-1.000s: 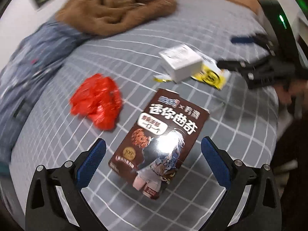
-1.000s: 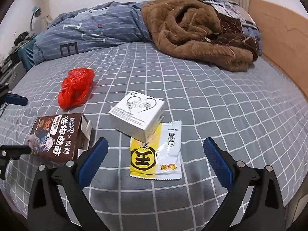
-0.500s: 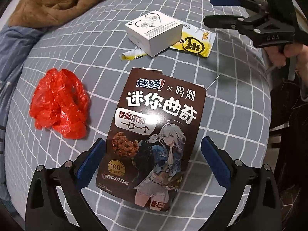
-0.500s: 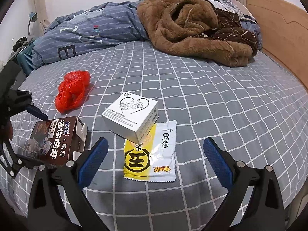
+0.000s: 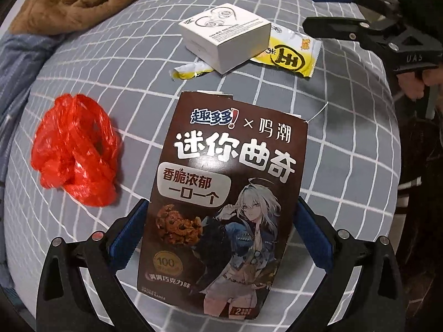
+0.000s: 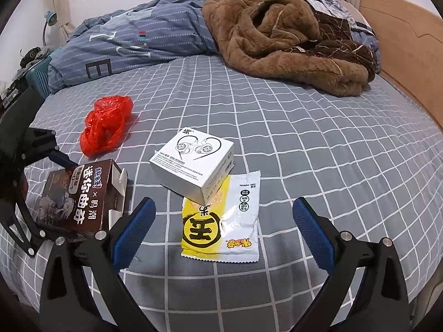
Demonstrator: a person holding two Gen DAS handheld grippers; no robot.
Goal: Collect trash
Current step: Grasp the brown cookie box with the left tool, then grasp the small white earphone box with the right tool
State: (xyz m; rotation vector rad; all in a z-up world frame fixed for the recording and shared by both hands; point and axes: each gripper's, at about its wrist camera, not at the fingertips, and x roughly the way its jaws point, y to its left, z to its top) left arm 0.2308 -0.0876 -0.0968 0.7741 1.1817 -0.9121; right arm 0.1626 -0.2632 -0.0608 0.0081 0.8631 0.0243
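A brown cookie box (image 5: 229,191) lies on the grey checked bed, between the open fingers of my left gripper (image 5: 221,235); the pads flank its sides without clearly pressing it. The box also shows in the right wrist view (image 6: 80,196). A red plastic bag (image 5: 74,149) lies left of it. A white earphone box (image 6: 193,163) rests partly on a yellow and white snack wrapper (image 6: 224,229). My right gripper (image 6: 221,227) is open and empty, hovering in front of the wrapper.
A brown fleece blanket (image 6: 290,36) and a blue striped duvet (image 6: 133,41) lie at the far side of the bed. A wooden headboard (image 6: 401,41) stands at the right. A small torn yellow strip (image 5: 191,70) lies beside the white box.
My left gripper has moved forward and down so the cookie box now sits between its fingers. The right gripper has stayed nearly still.
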